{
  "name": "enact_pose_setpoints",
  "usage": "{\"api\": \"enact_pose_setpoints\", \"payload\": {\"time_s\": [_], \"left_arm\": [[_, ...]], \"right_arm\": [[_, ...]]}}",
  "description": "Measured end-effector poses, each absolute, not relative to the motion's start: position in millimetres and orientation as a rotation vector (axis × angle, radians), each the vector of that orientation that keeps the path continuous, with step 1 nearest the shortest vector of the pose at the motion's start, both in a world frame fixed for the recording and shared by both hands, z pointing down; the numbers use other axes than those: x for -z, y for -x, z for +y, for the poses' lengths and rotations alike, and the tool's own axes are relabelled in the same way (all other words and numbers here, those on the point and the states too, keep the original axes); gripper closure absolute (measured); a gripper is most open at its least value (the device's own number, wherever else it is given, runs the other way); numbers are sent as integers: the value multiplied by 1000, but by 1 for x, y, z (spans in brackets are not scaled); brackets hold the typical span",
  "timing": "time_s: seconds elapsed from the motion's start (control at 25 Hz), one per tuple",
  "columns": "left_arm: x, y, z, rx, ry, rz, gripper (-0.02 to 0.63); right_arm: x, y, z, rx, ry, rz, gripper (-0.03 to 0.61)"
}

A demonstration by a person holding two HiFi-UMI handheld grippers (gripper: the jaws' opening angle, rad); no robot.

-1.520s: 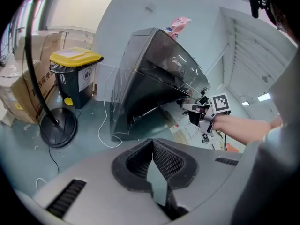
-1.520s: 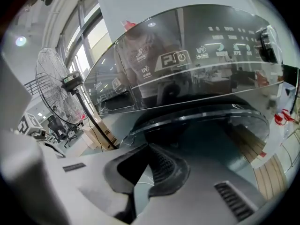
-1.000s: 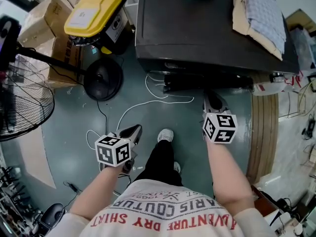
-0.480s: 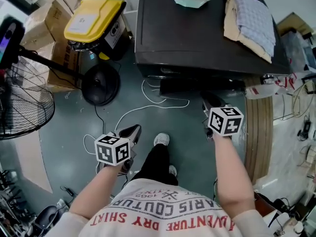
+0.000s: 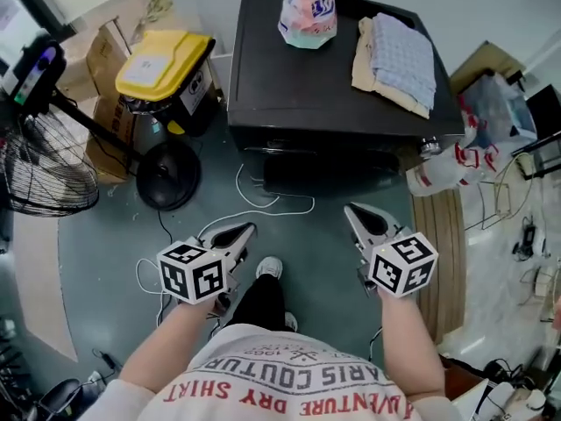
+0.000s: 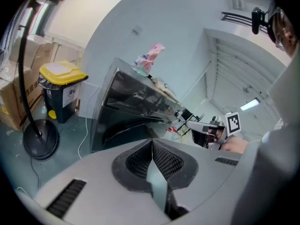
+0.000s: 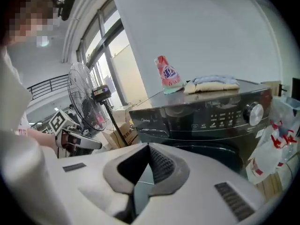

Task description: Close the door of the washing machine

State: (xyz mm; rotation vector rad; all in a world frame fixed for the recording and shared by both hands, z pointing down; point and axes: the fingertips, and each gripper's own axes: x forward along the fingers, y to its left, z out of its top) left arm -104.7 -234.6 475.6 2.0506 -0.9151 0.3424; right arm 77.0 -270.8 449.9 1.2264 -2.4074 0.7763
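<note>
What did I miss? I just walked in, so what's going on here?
A person stands facing a dark washing machine, a gripper in each hand. The left gripper and the right gripper both have their jaws together on nothing and hang short of the machine. Its door looks shut in the right gripper view. A detergent pouch and folded cloths lie on top.

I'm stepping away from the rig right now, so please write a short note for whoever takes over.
Left gripper: jaws together, empty, held short of the washing machine.
Right gripper: jaws together, empty, also clear of the machine.
Door: looks flush with the front below the control panel, with nothing swung out, so the closing seems done.
Left to do: perhaps a press on the door to confirm that it has caught, which the pictures cannot show.
</note>
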Motion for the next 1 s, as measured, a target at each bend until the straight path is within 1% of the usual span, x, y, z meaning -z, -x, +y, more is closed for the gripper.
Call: {"api": "enact_pose_setpoints", "payload": {"time_s": [0.16,0.4,0.72,1.0], "left_arm": [[-423,79,-212,-285,-2151,-882,584],[-367,44,-153,-276,-2296,-819,584],[-283,28,-107,-159,-2429,-858,584],[-239,6,-77,-121,-2552,-845,584]], "right_arm": [[-407,-84,-232,-782,-1238,-2492,558],[-361,-80,-162,-706,-1174,-2619,558],[-260,-106,-99,-576,-1155,-2844,558],[-227,-111,-59,-412,-1137,-2873,558]]}}
